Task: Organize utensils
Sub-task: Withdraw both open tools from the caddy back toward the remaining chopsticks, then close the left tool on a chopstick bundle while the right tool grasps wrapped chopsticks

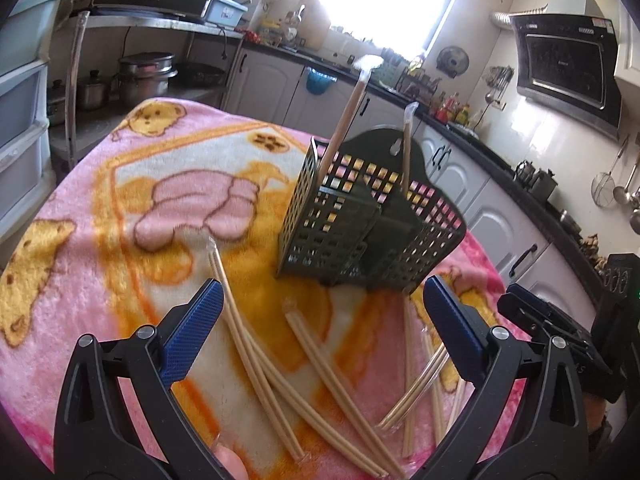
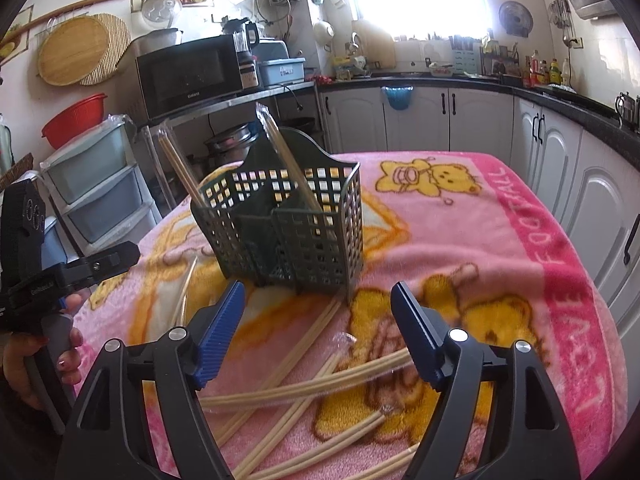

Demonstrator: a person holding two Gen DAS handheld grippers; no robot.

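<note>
A dark green mesh utensil basket (image 1: 360, 216) (image 2: 296, 224) stands upright on a pink bear-print blanket. Two wrapped pairs of chopsticks (image 1: 344, 120) (image 2: 288, 156) lean inside its compartments. Several more wrapped chopstick pairs (image 1: 256, 352) (image 2: 304, 388) lie scattered on the blanket in front of the basket. My left gripper (image 1: 322, 312) hangs open above the loose chopsticks, nothing between its blue pads. My right gripper (image 2: 318, 320) also stands open over the pile, empty. The other gripper shows at the edge of each view (image 1: 560, 320) (image 2: 60, 272), held by a hand (image 2: 24, 356).
The pink blanket (image 1: 100, 240) (image 2: 500, 240) covers a round table. Kitchen cabinets (image 2: 460, 120) and a black countertop line the far side. A metal shelf with a microwave (image 2: 188, 76) and plastic drawers (image 2: 100, 192) stand to one side of the table.
</note>
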